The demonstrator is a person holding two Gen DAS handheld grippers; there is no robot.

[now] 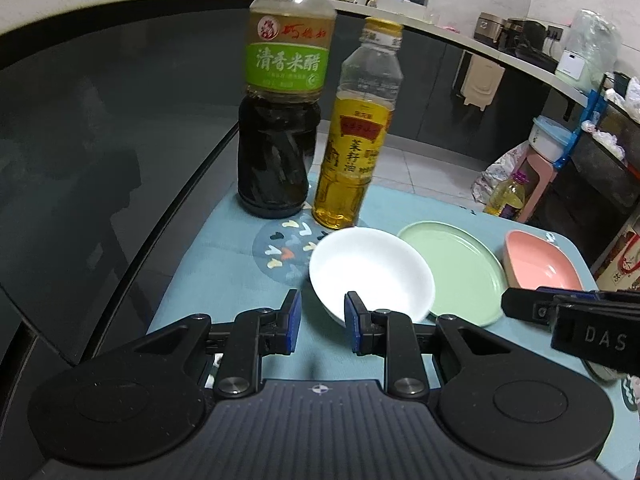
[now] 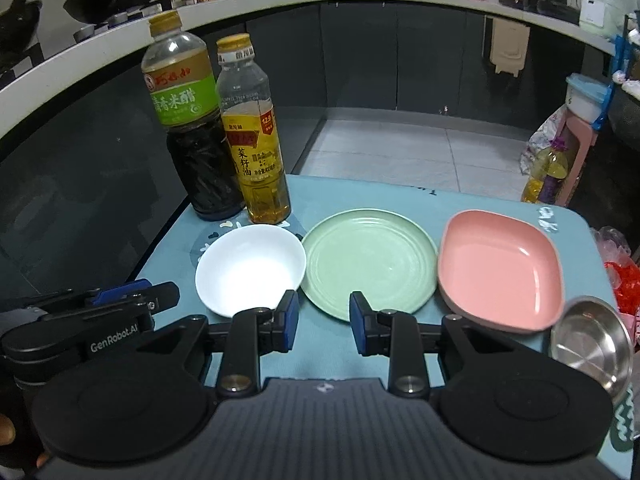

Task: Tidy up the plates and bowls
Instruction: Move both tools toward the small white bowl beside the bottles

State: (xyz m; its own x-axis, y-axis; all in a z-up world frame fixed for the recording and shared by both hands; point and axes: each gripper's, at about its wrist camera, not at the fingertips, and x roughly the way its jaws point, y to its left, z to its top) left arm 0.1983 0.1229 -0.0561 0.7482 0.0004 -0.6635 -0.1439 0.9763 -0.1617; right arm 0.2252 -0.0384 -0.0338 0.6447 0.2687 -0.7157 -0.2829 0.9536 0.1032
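A white bowl [image 1: 370, 270] [image 2: 250, 266], a green round plate [image 1: 460, 266] [image 2: 370, 258] and a pink squarish dish [image 1: 540, 262] [image 2: 500, 268] stand in a row on the blue mat. A small steel dish [image 2: 592, 344] sits at the mat's right edge. My left gripper [image 1: 322, 320] is open and empty, just in front of the white bowl's near rim. My right gripper [image 2: 324, 320] is open and empty, just in front of the green plate's near rim. Each gripper shows at the side of the other's view.
A dark vinegar bottle [image 1: 280, 120] [image 2: 192, 132] and a yellow oil bottle [image 1: 356, 152] [image 2: 254, 140] stand behind the white bowl. A dark glass tabletop [image 1: 100, 120] lies left of the mat [image 1: 224, 272]. An oil jug [image 2: 548, 176] stands on the floor at right.
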